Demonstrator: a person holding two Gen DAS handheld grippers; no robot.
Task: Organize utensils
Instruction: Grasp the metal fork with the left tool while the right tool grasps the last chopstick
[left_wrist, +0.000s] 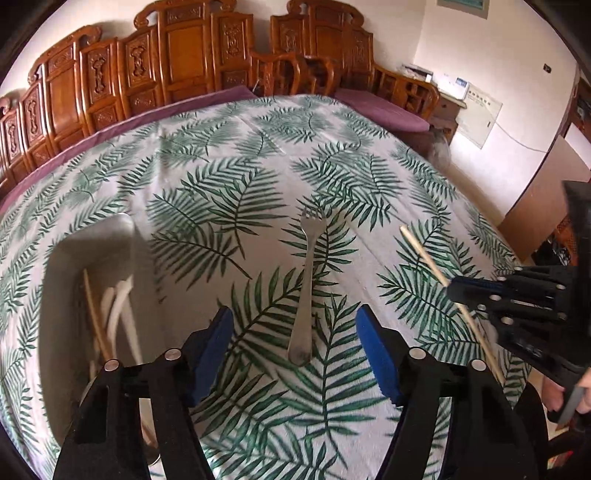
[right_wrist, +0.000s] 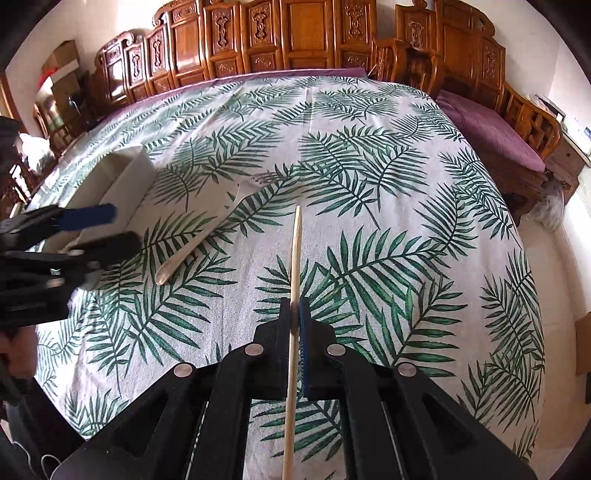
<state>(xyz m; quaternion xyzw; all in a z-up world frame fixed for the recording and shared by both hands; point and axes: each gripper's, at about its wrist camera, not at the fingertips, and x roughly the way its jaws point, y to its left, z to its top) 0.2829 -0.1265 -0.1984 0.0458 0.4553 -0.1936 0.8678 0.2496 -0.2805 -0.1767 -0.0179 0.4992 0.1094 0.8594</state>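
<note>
Right gripper (right_wrist: 295, 314): jaws clamped on one wooden chopstick (right_wrist: 294, 266), gripped partway along its length; the tip points toward 12 o'clock in the right wrist view, the tail runs back between the arms. The stick is held above the table (right_wrist: 424, 206), clear of the cloth. In the left wrist view it appears at 3 o'clock, slanting.

Left gripper (left_wrist: 295, 350): jaws wide, holding nothing, one to each side of the handle end of the fork (left_wrist: 306, 288). No contact can be made out.

Fork: metal, lying flat on the leaf-print cloth, tines toward 12 o'clock in the left wrist view, handle toward the camera. Not yet put away.

Holder (left_wrist: 88, 288): pale open container at 9 o'clock in the left wrist view, near the fork but apart from it. Inside: one wooden stick and some white handled pieces, blurred; a count is not possible.

Status, as a judgement: partly done. Several pieces are stowed already. Left to do: the chopstick in the right jaws goes into the holder; the fork needs picking up and stowing. No other loose utensil shows on the table.
</note>
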